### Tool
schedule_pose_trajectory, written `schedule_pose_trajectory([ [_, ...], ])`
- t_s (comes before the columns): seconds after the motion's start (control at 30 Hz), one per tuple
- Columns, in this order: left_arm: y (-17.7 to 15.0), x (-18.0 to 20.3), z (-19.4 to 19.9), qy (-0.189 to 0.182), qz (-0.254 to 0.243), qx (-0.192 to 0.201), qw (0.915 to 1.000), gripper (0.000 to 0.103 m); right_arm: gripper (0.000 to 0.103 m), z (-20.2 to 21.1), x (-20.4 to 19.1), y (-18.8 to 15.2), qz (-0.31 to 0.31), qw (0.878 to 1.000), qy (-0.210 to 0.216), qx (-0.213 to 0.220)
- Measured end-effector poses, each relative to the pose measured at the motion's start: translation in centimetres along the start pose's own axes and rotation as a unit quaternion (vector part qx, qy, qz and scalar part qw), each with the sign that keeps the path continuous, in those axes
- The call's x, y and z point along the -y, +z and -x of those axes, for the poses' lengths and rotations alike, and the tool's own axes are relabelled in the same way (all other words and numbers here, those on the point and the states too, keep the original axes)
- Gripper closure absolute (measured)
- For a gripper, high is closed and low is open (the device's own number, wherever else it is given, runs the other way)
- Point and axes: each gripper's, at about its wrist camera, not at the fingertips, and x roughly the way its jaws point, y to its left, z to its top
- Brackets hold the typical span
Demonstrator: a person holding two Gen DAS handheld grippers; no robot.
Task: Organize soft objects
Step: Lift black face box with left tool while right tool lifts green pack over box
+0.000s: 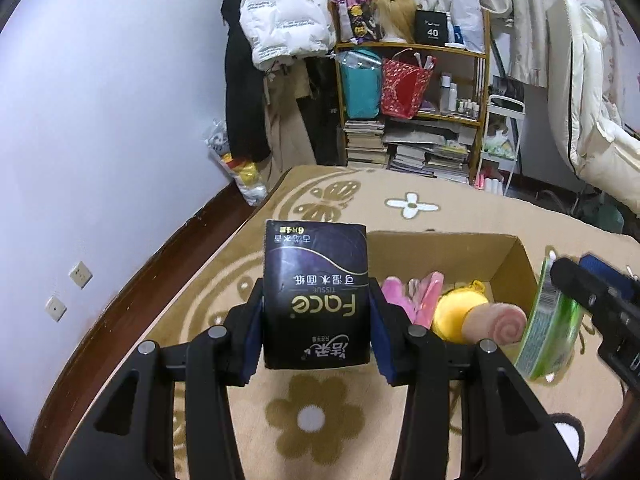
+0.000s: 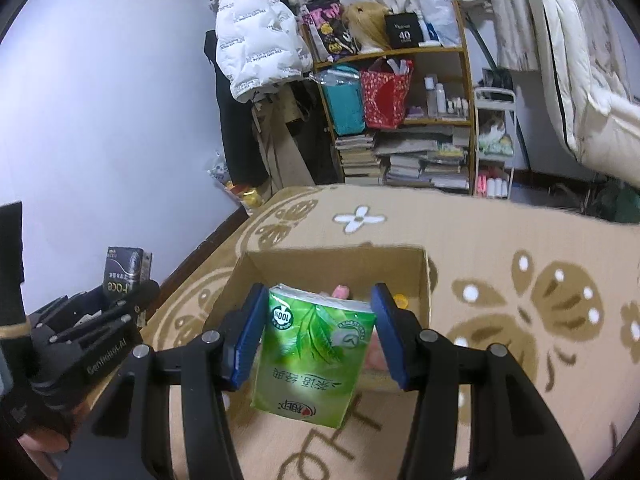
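Observation:
My left gripper [image 1: 316, 312] is shut on a black tissue pack [image 1: 316, 292] and holds it above the carpet, just left of the open cardboard box [image 1: 516, 264]. In the box lie a pink plush [image 1: 416, 296], a yellow plush [image 1: 456, 312] and a pink swirl roll [image 1: 500, 324]. My right gripper [image 2: 320, 328] is shut on a green tissue pack [image 2: 312, 360], tilted, above the near edge of the box [image 2: 424, 280]. The green pack [image 1: 548, 320] shows at the right in the left wrist view; the black pack [image 2: 124, 276] at the left in the right wrist view.
The floor has a beige patterned carpet [image 1: 320, 420]. A wooden shelf [image 1: 412, 112] with bags, bottles and stacked books stands at the back. Coats [image 1: 280, 20] hang beside it. A white trolley [image 2: 496, 144] and bedding [image 2: 580, 60] are at the right.

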Motion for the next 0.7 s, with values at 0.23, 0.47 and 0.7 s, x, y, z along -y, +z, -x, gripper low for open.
schedule_pose_trajectory([
  [0.23, 1.6, 1.7, -1.2, 0.001, -0.029, 0.017, 0.9994, 0.059, 0.047, -0.7, 0.2, 2.6, 0.022, 1.000, -0.011, 0.012],
  [0.47, 2.0, 2.6, -2.8, -0.003, -0.036, 0.019, 0.9992, 0.059, 0.047, -2.2, 0.4, 2.7, 0.036, 0.999, -0.011, 0.015],
  [0.7, 2.0, 3.2, -4.2, -0.009, -0.038, 0.019, 0.9990, 0.059, 0.047, -4.6, 1.3, 1.4, 0.011, 0.999, 0.031, 0.000],
])
